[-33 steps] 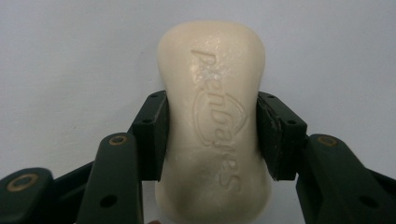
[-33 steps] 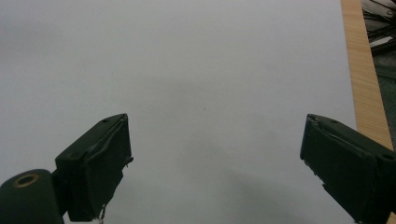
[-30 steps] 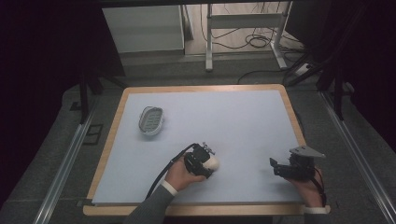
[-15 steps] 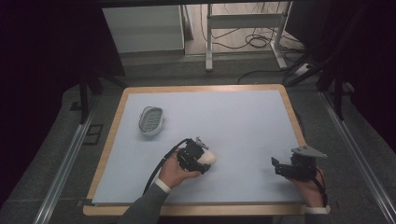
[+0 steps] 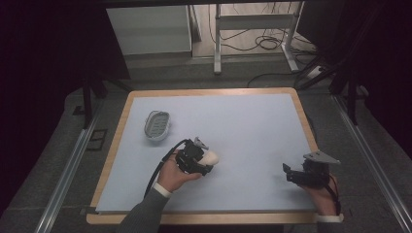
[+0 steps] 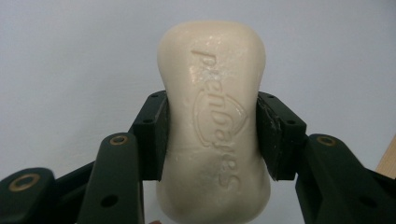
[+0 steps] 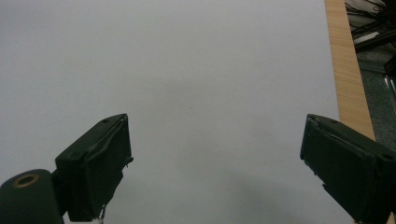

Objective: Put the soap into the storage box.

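A cream bar of soap (image 6: 212, 116) with raised lettering is clamped between the two black jaws of my left gripper (image 6: 211, 135). In the high view that soap (image 5: 211, 157) sticks out from the left gripper (image 5: 203, 162) near the middle front of the table, just above the pale blue mat (image 5: 243, 126). A grey soap dish (image 5: 157, 124) lies on the mat to the back left of it, apart from the soap. My right gripper (image 5: 287, 173) is at the front right, and in its own view the jaws of the right gripper (image 7: 215, 168) stand wide open over bare mat.
The mat sits on a table with a wooden rim (image 5: 306, 121), whose edge (image 7: 348, 70) runs close by the right gripper. Metal rails (image 5: 68, 170) flank the table, and cables (image 5: 262, 43) lie on the floor beyond it.
My left gripper has drifted slightly left and back with the soap in it. The right gripper has stayed almost still.
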